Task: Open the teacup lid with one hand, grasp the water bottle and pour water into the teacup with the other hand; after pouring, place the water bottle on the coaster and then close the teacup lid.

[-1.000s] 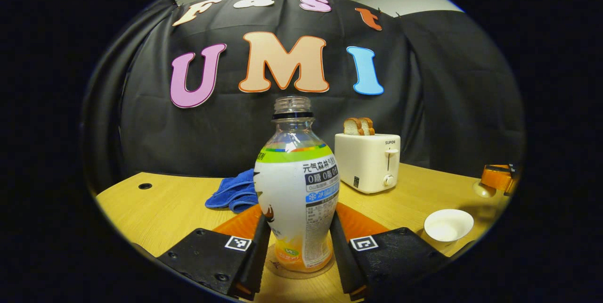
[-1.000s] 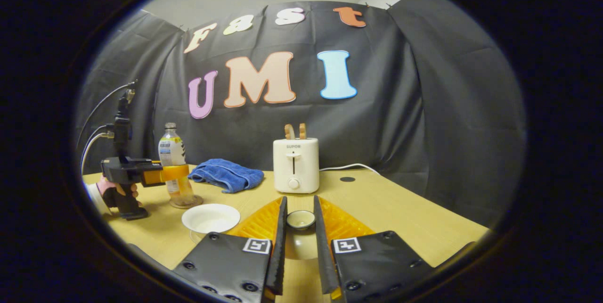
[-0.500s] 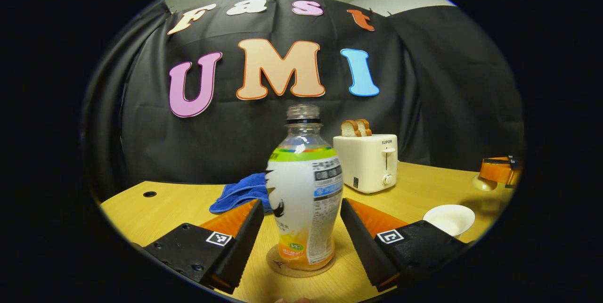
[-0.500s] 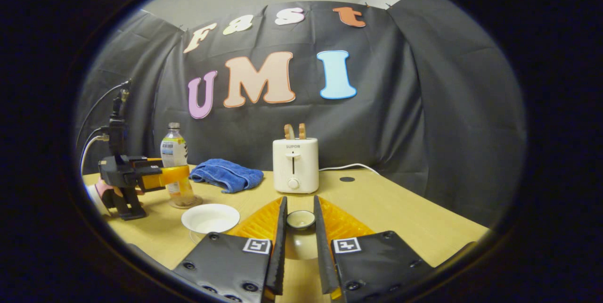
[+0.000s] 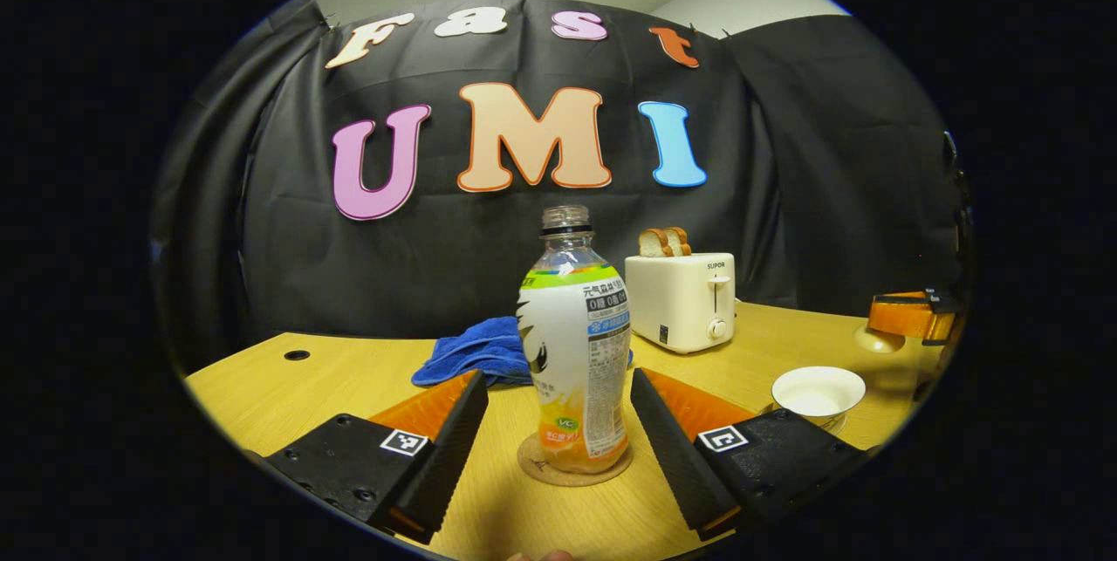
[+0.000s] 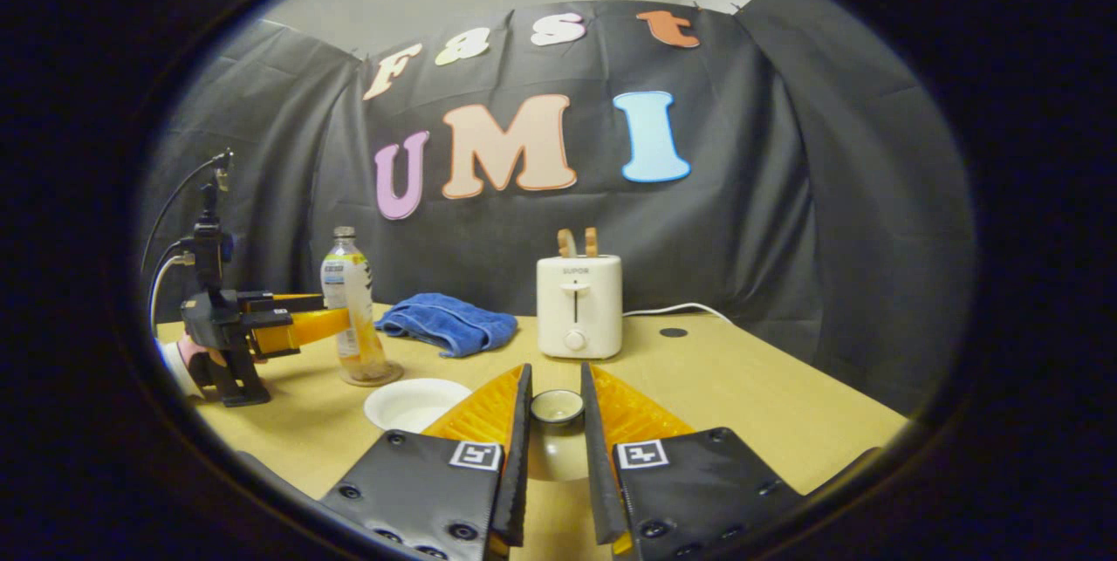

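Observation:
The water bottle (image 5: 576, 352) stands upright on the round coaster (image 5: 534, 475), uncapped. My left gripper (image 5: 558, 382) is open, its fingers spread to either side of the bottle and drawn back from it. The open white teacup (image 5: 818, 390) sits to the right. In the right gripper view, my right gripper (image 6: 555, 373) is shut on the teacup lid (image 6: 557, 408), held just above the table. The teacup (image 6: 417, 404) lies left of it. Farther left are the bottle (image 6: 353, 308) and the left gripper (image 6: 288, 325), held by a hand.
A white toaster (image 5: 681, 299) with bread slices stands at the back of the wooden table (image 5: 332, 378), also the toaster (image 6: 579, 308). A crumpled blue cloth (image 5: 480, 352) lies behind the bottle. The booth's black wall closes the far side.
My left gripper has let go of the bottle, opened wide and backed away, leaving it on the coaster. The right gripper, still holding the lid, has turned slightly left.

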